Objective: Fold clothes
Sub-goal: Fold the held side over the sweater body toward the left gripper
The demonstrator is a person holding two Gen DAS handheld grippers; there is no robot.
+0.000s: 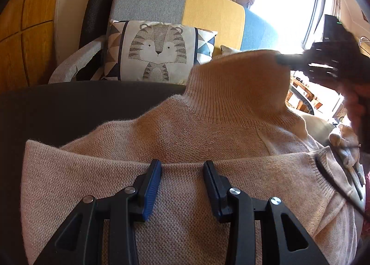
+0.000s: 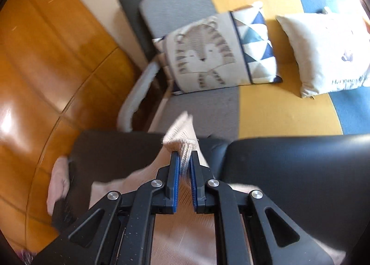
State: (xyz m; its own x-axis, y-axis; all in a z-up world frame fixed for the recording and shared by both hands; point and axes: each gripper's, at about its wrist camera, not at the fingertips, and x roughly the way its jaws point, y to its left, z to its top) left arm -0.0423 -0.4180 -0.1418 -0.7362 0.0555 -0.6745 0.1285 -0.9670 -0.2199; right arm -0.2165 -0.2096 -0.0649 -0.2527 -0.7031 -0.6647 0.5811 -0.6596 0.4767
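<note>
The right gripper [image 2: 184, 161] is clamped on the ribbed turtleneck collar [image 2: 185, 147] of a beige knitted sweater [image 1: 185, 140]. Ribbed fabric fills the narrow gap between its blue pads [image 2: 176, 179], and the collar edge stands up beyond the fingertips. In the left wrist view this gripper appears at the right edge as a blurred dark shape, holding the collar's top edge raised above the garment body.

The left gripper [image 1: 182, 167] has its jaws apart. Its fingertips sit at a horizontal fold edge of the sweater, with knit fabric visible between and below the pads [image 1: 152, 191]; whether the pads press on the fabric cannot be told.

The sweater lies on a dark surface [image 1: 81, 103]. Its long axis runs away from the left camera, collar end farthest and pointing toward the sofa [image 1: 208, 6]. A folded layer crosses the body sideways just below the shoulders. A ribbed cuff [image 1: 321, 161] lies at the right side of that layer.

Beyond the dark surface stands the sofa, with grey, yellow and blue panels. A tiger-print cushion [image 1: 157, 52] leans against its back, and a cream cushion [image 2: 323, 52] lies beside it on the seat. Wooden flooring [image 2: 46, 68] is to the left. A bright window [image 1: 286, 3] with curtains is behind the sofa.
</note>
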